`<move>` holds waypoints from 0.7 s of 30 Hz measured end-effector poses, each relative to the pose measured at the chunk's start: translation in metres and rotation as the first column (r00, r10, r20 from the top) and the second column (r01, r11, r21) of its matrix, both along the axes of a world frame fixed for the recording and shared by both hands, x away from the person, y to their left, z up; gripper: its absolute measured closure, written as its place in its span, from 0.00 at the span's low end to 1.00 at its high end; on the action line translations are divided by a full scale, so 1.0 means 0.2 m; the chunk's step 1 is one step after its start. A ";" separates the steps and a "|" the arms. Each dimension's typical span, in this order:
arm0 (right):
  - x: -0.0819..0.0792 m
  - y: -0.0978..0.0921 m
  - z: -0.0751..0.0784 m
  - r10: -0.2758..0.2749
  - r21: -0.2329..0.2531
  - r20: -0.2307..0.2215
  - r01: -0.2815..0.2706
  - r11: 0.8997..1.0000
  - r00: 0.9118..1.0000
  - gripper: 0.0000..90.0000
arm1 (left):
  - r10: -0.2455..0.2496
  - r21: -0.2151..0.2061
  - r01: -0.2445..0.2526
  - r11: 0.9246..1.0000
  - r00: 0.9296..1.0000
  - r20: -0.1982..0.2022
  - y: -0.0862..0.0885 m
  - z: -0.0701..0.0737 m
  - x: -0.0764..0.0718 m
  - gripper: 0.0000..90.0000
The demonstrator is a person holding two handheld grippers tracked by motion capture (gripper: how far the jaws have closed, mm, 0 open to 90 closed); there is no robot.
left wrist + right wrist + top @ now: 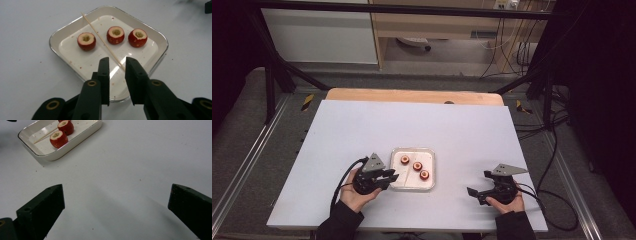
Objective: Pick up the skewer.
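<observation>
White table (pixel 362 125): square dish (pixel 62 32) near centre, toward near edge. Left gripper (pixel 117 63) at dish's left rim, jaws a narrow gap apart over near end of skewer (pixel 100 37), not pinching. Right gripper (pixel 116 200) well right of dish, jaws spread wide over bare table. Three cored red fruits (pixel 115 35) in row; skewer lies slantwise between left and middle fruit.

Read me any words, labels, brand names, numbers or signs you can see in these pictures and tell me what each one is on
No readable text anywhere.
White dish, the three cored red fruits and the wooden skewer: no print or marks.
Left hand-held gripper and right hand-held gripper: plain black jaws, no label visible.
White tabletop: blank.
Yellow-and-black striped markers on the floor rail: a hazard pattern, no words.
Wall sockets at the back: too small to read.
</observation>
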State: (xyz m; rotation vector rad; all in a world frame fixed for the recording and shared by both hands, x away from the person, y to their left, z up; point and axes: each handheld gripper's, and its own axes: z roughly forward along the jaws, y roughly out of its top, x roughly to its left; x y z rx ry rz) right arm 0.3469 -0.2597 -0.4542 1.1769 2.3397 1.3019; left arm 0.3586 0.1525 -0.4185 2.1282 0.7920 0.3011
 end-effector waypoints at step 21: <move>0.00 0.00 0.00 0.003 -0.004 -0.002 -0.004 1.000 1.000 0.01 | -0.040 0.057 0.043 0.997 0.998 -0.054 -0.20 -0.13 0.03 1.00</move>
